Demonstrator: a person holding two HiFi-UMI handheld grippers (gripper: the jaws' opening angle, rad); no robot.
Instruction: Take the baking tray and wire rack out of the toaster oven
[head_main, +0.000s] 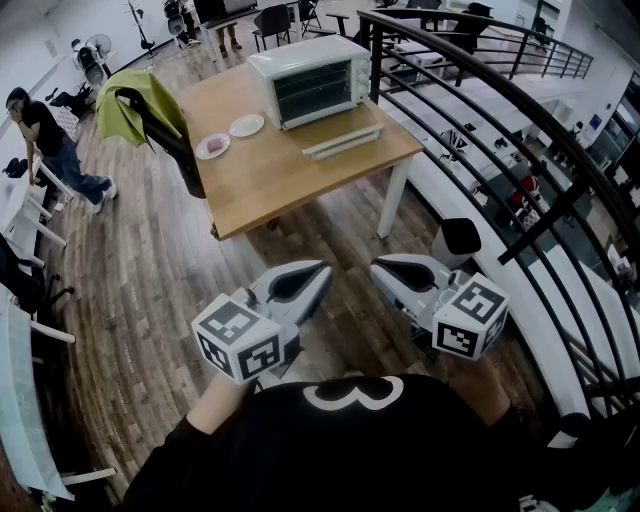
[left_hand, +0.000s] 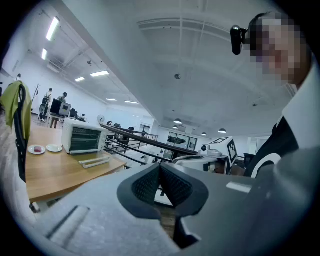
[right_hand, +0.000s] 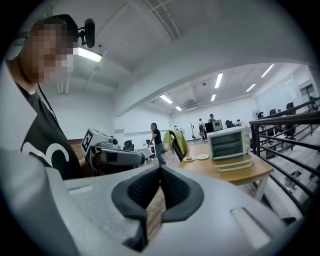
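A white toaster oven (head_main: 310, 85) stands at the far side of a wooden table (head_main: 270, 180), its glass door closed. Flat pale tray-like pieces (head_main: 343, 141) lie on the table just in front of it. I stand well back from the table. My left gripper (head_main: 322, 271) and right gripper (head_main: 378, 268) are held side by side near my chest, both shut and empty. The left gripper view shows the shut left gripper (left_hand: 160, 169), the oven (left_hand: 82, 138) and the flat pieces (left_hand: 95, 161) far off. The right gripper (right_hand: 160, 172) faces the oven (right_hand: 229, 142) too.
Two small plates (head_main: 230, 135) lie left of the oven. A chair draped with a green jacket (head_main: 135, 100) stands at the table's left end. A black railing (head_main: 520, 150) runs along the right. A person (head_main: 50, 140) stands at the far left on the wooden floor.
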